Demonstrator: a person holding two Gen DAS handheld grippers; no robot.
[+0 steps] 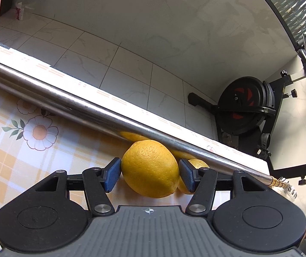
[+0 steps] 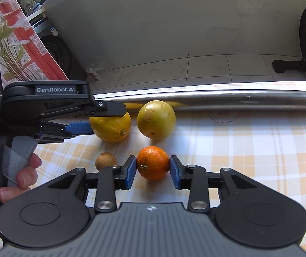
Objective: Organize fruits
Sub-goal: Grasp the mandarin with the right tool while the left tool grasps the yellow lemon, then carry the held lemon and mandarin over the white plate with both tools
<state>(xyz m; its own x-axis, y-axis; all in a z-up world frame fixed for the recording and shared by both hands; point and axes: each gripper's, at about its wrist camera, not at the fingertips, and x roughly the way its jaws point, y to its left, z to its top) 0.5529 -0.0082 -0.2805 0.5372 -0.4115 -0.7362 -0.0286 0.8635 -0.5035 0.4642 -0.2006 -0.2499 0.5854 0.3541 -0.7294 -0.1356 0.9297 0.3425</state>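
Observation:
In the left wrist view my left gripper [image 1: 150, 174] has its blue pads against both sides of a yellow lemon [image 1: 150, 168] that rests on the checked tablecloth; a second yellow fruit [image 1: 196, 163] lies just behind its right pad. In the right wrist view my right gripper [image 2: 153, 170] holds an orange mandarin [image 2: 153, 162] between its pads on the cloth. There the left gripper [image 2: 101, 117] comes in from the left around the lemon [image 2: 111, 128], with the round yellow fruit [image 2: 156, 120] beside it. A small brown kiwi [image 2: 105, 161] lies left of the mandarin.
A steel rail [image 1: 67, 105] runs along the table's far edge, right behind the fruits; it also shows in the right wrist view [image 2: 238, 98]. Beyond it are a tiled floor and a black exercise bike [image 1: 245, 105]. A hand [image 2: 13, 167] holds the left gripper's handle.

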